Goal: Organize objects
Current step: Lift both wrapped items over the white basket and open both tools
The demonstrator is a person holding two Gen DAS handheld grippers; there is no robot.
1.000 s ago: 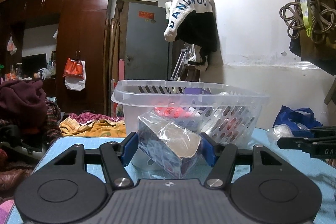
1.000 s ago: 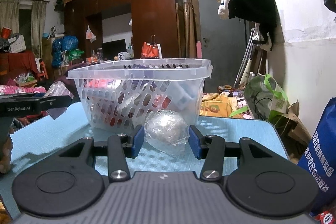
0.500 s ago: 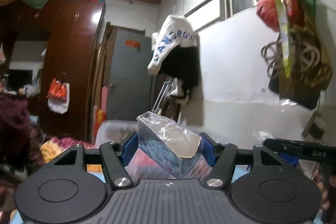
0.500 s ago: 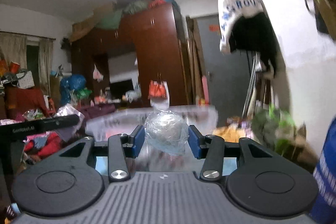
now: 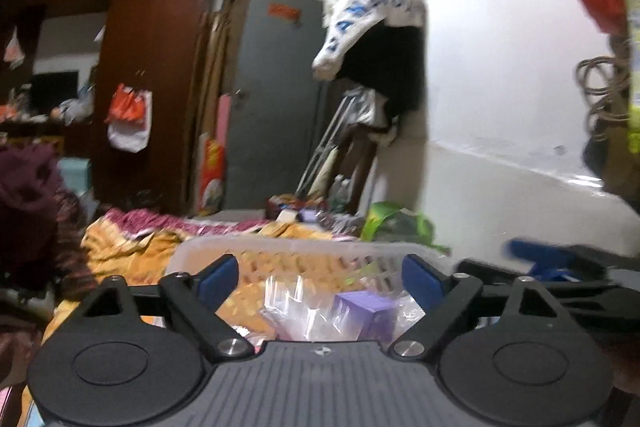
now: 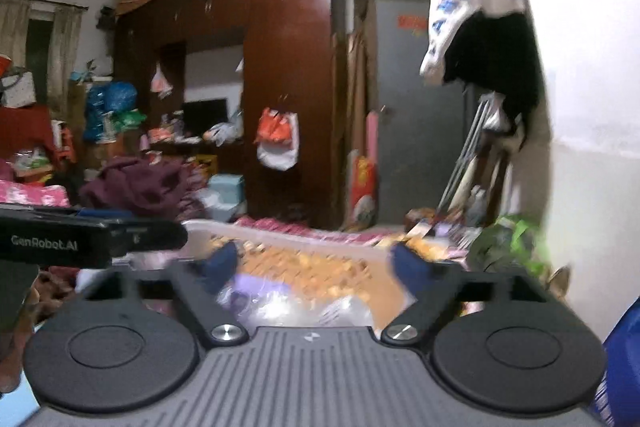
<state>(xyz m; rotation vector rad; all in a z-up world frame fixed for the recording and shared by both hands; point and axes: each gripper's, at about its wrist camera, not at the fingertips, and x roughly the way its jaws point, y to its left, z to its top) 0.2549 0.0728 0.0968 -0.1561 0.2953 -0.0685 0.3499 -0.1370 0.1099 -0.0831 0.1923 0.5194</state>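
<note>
Both grippers hang over the clear plastic basket [image 5: 304,247], whose slotted rim runs across just beyond the fingers. The left gripper [image 5: 318,277] has its blue-padded fingers [image 5: 218,273] spreading apart with nothing pressed between them; below the gap, inside the basket, lies a crinkled clear wrapper [image 5: 288,303] beside a purple box [image 5: 370,309]. The right gripper [image 6: 316,265] is likewise opening, its pads clear of anything, and under it a shiny clear-wrapped bundle [image 6: 280,307] rests in the basket, though blur hides its shape. In the right wrist view the left gripper shows at the near left, level with the basket rim. The wrapped goods look light and soft-skinned: the film is slick and will crumple and slide under a pinch, so a hold across the firm body of a package, not on loose film, should be the safer choice. The purple box looks stiff and should take a squeeze across two flat faces. The basket itself looks light and flexible, best taken by its thick rim. Beyond it lie heaped yellow bedding [image 5: 132,255], a brown wardrobe [image 5: 156,59] and a grey door [image 5: 276,95], all well apart from the work
</note>
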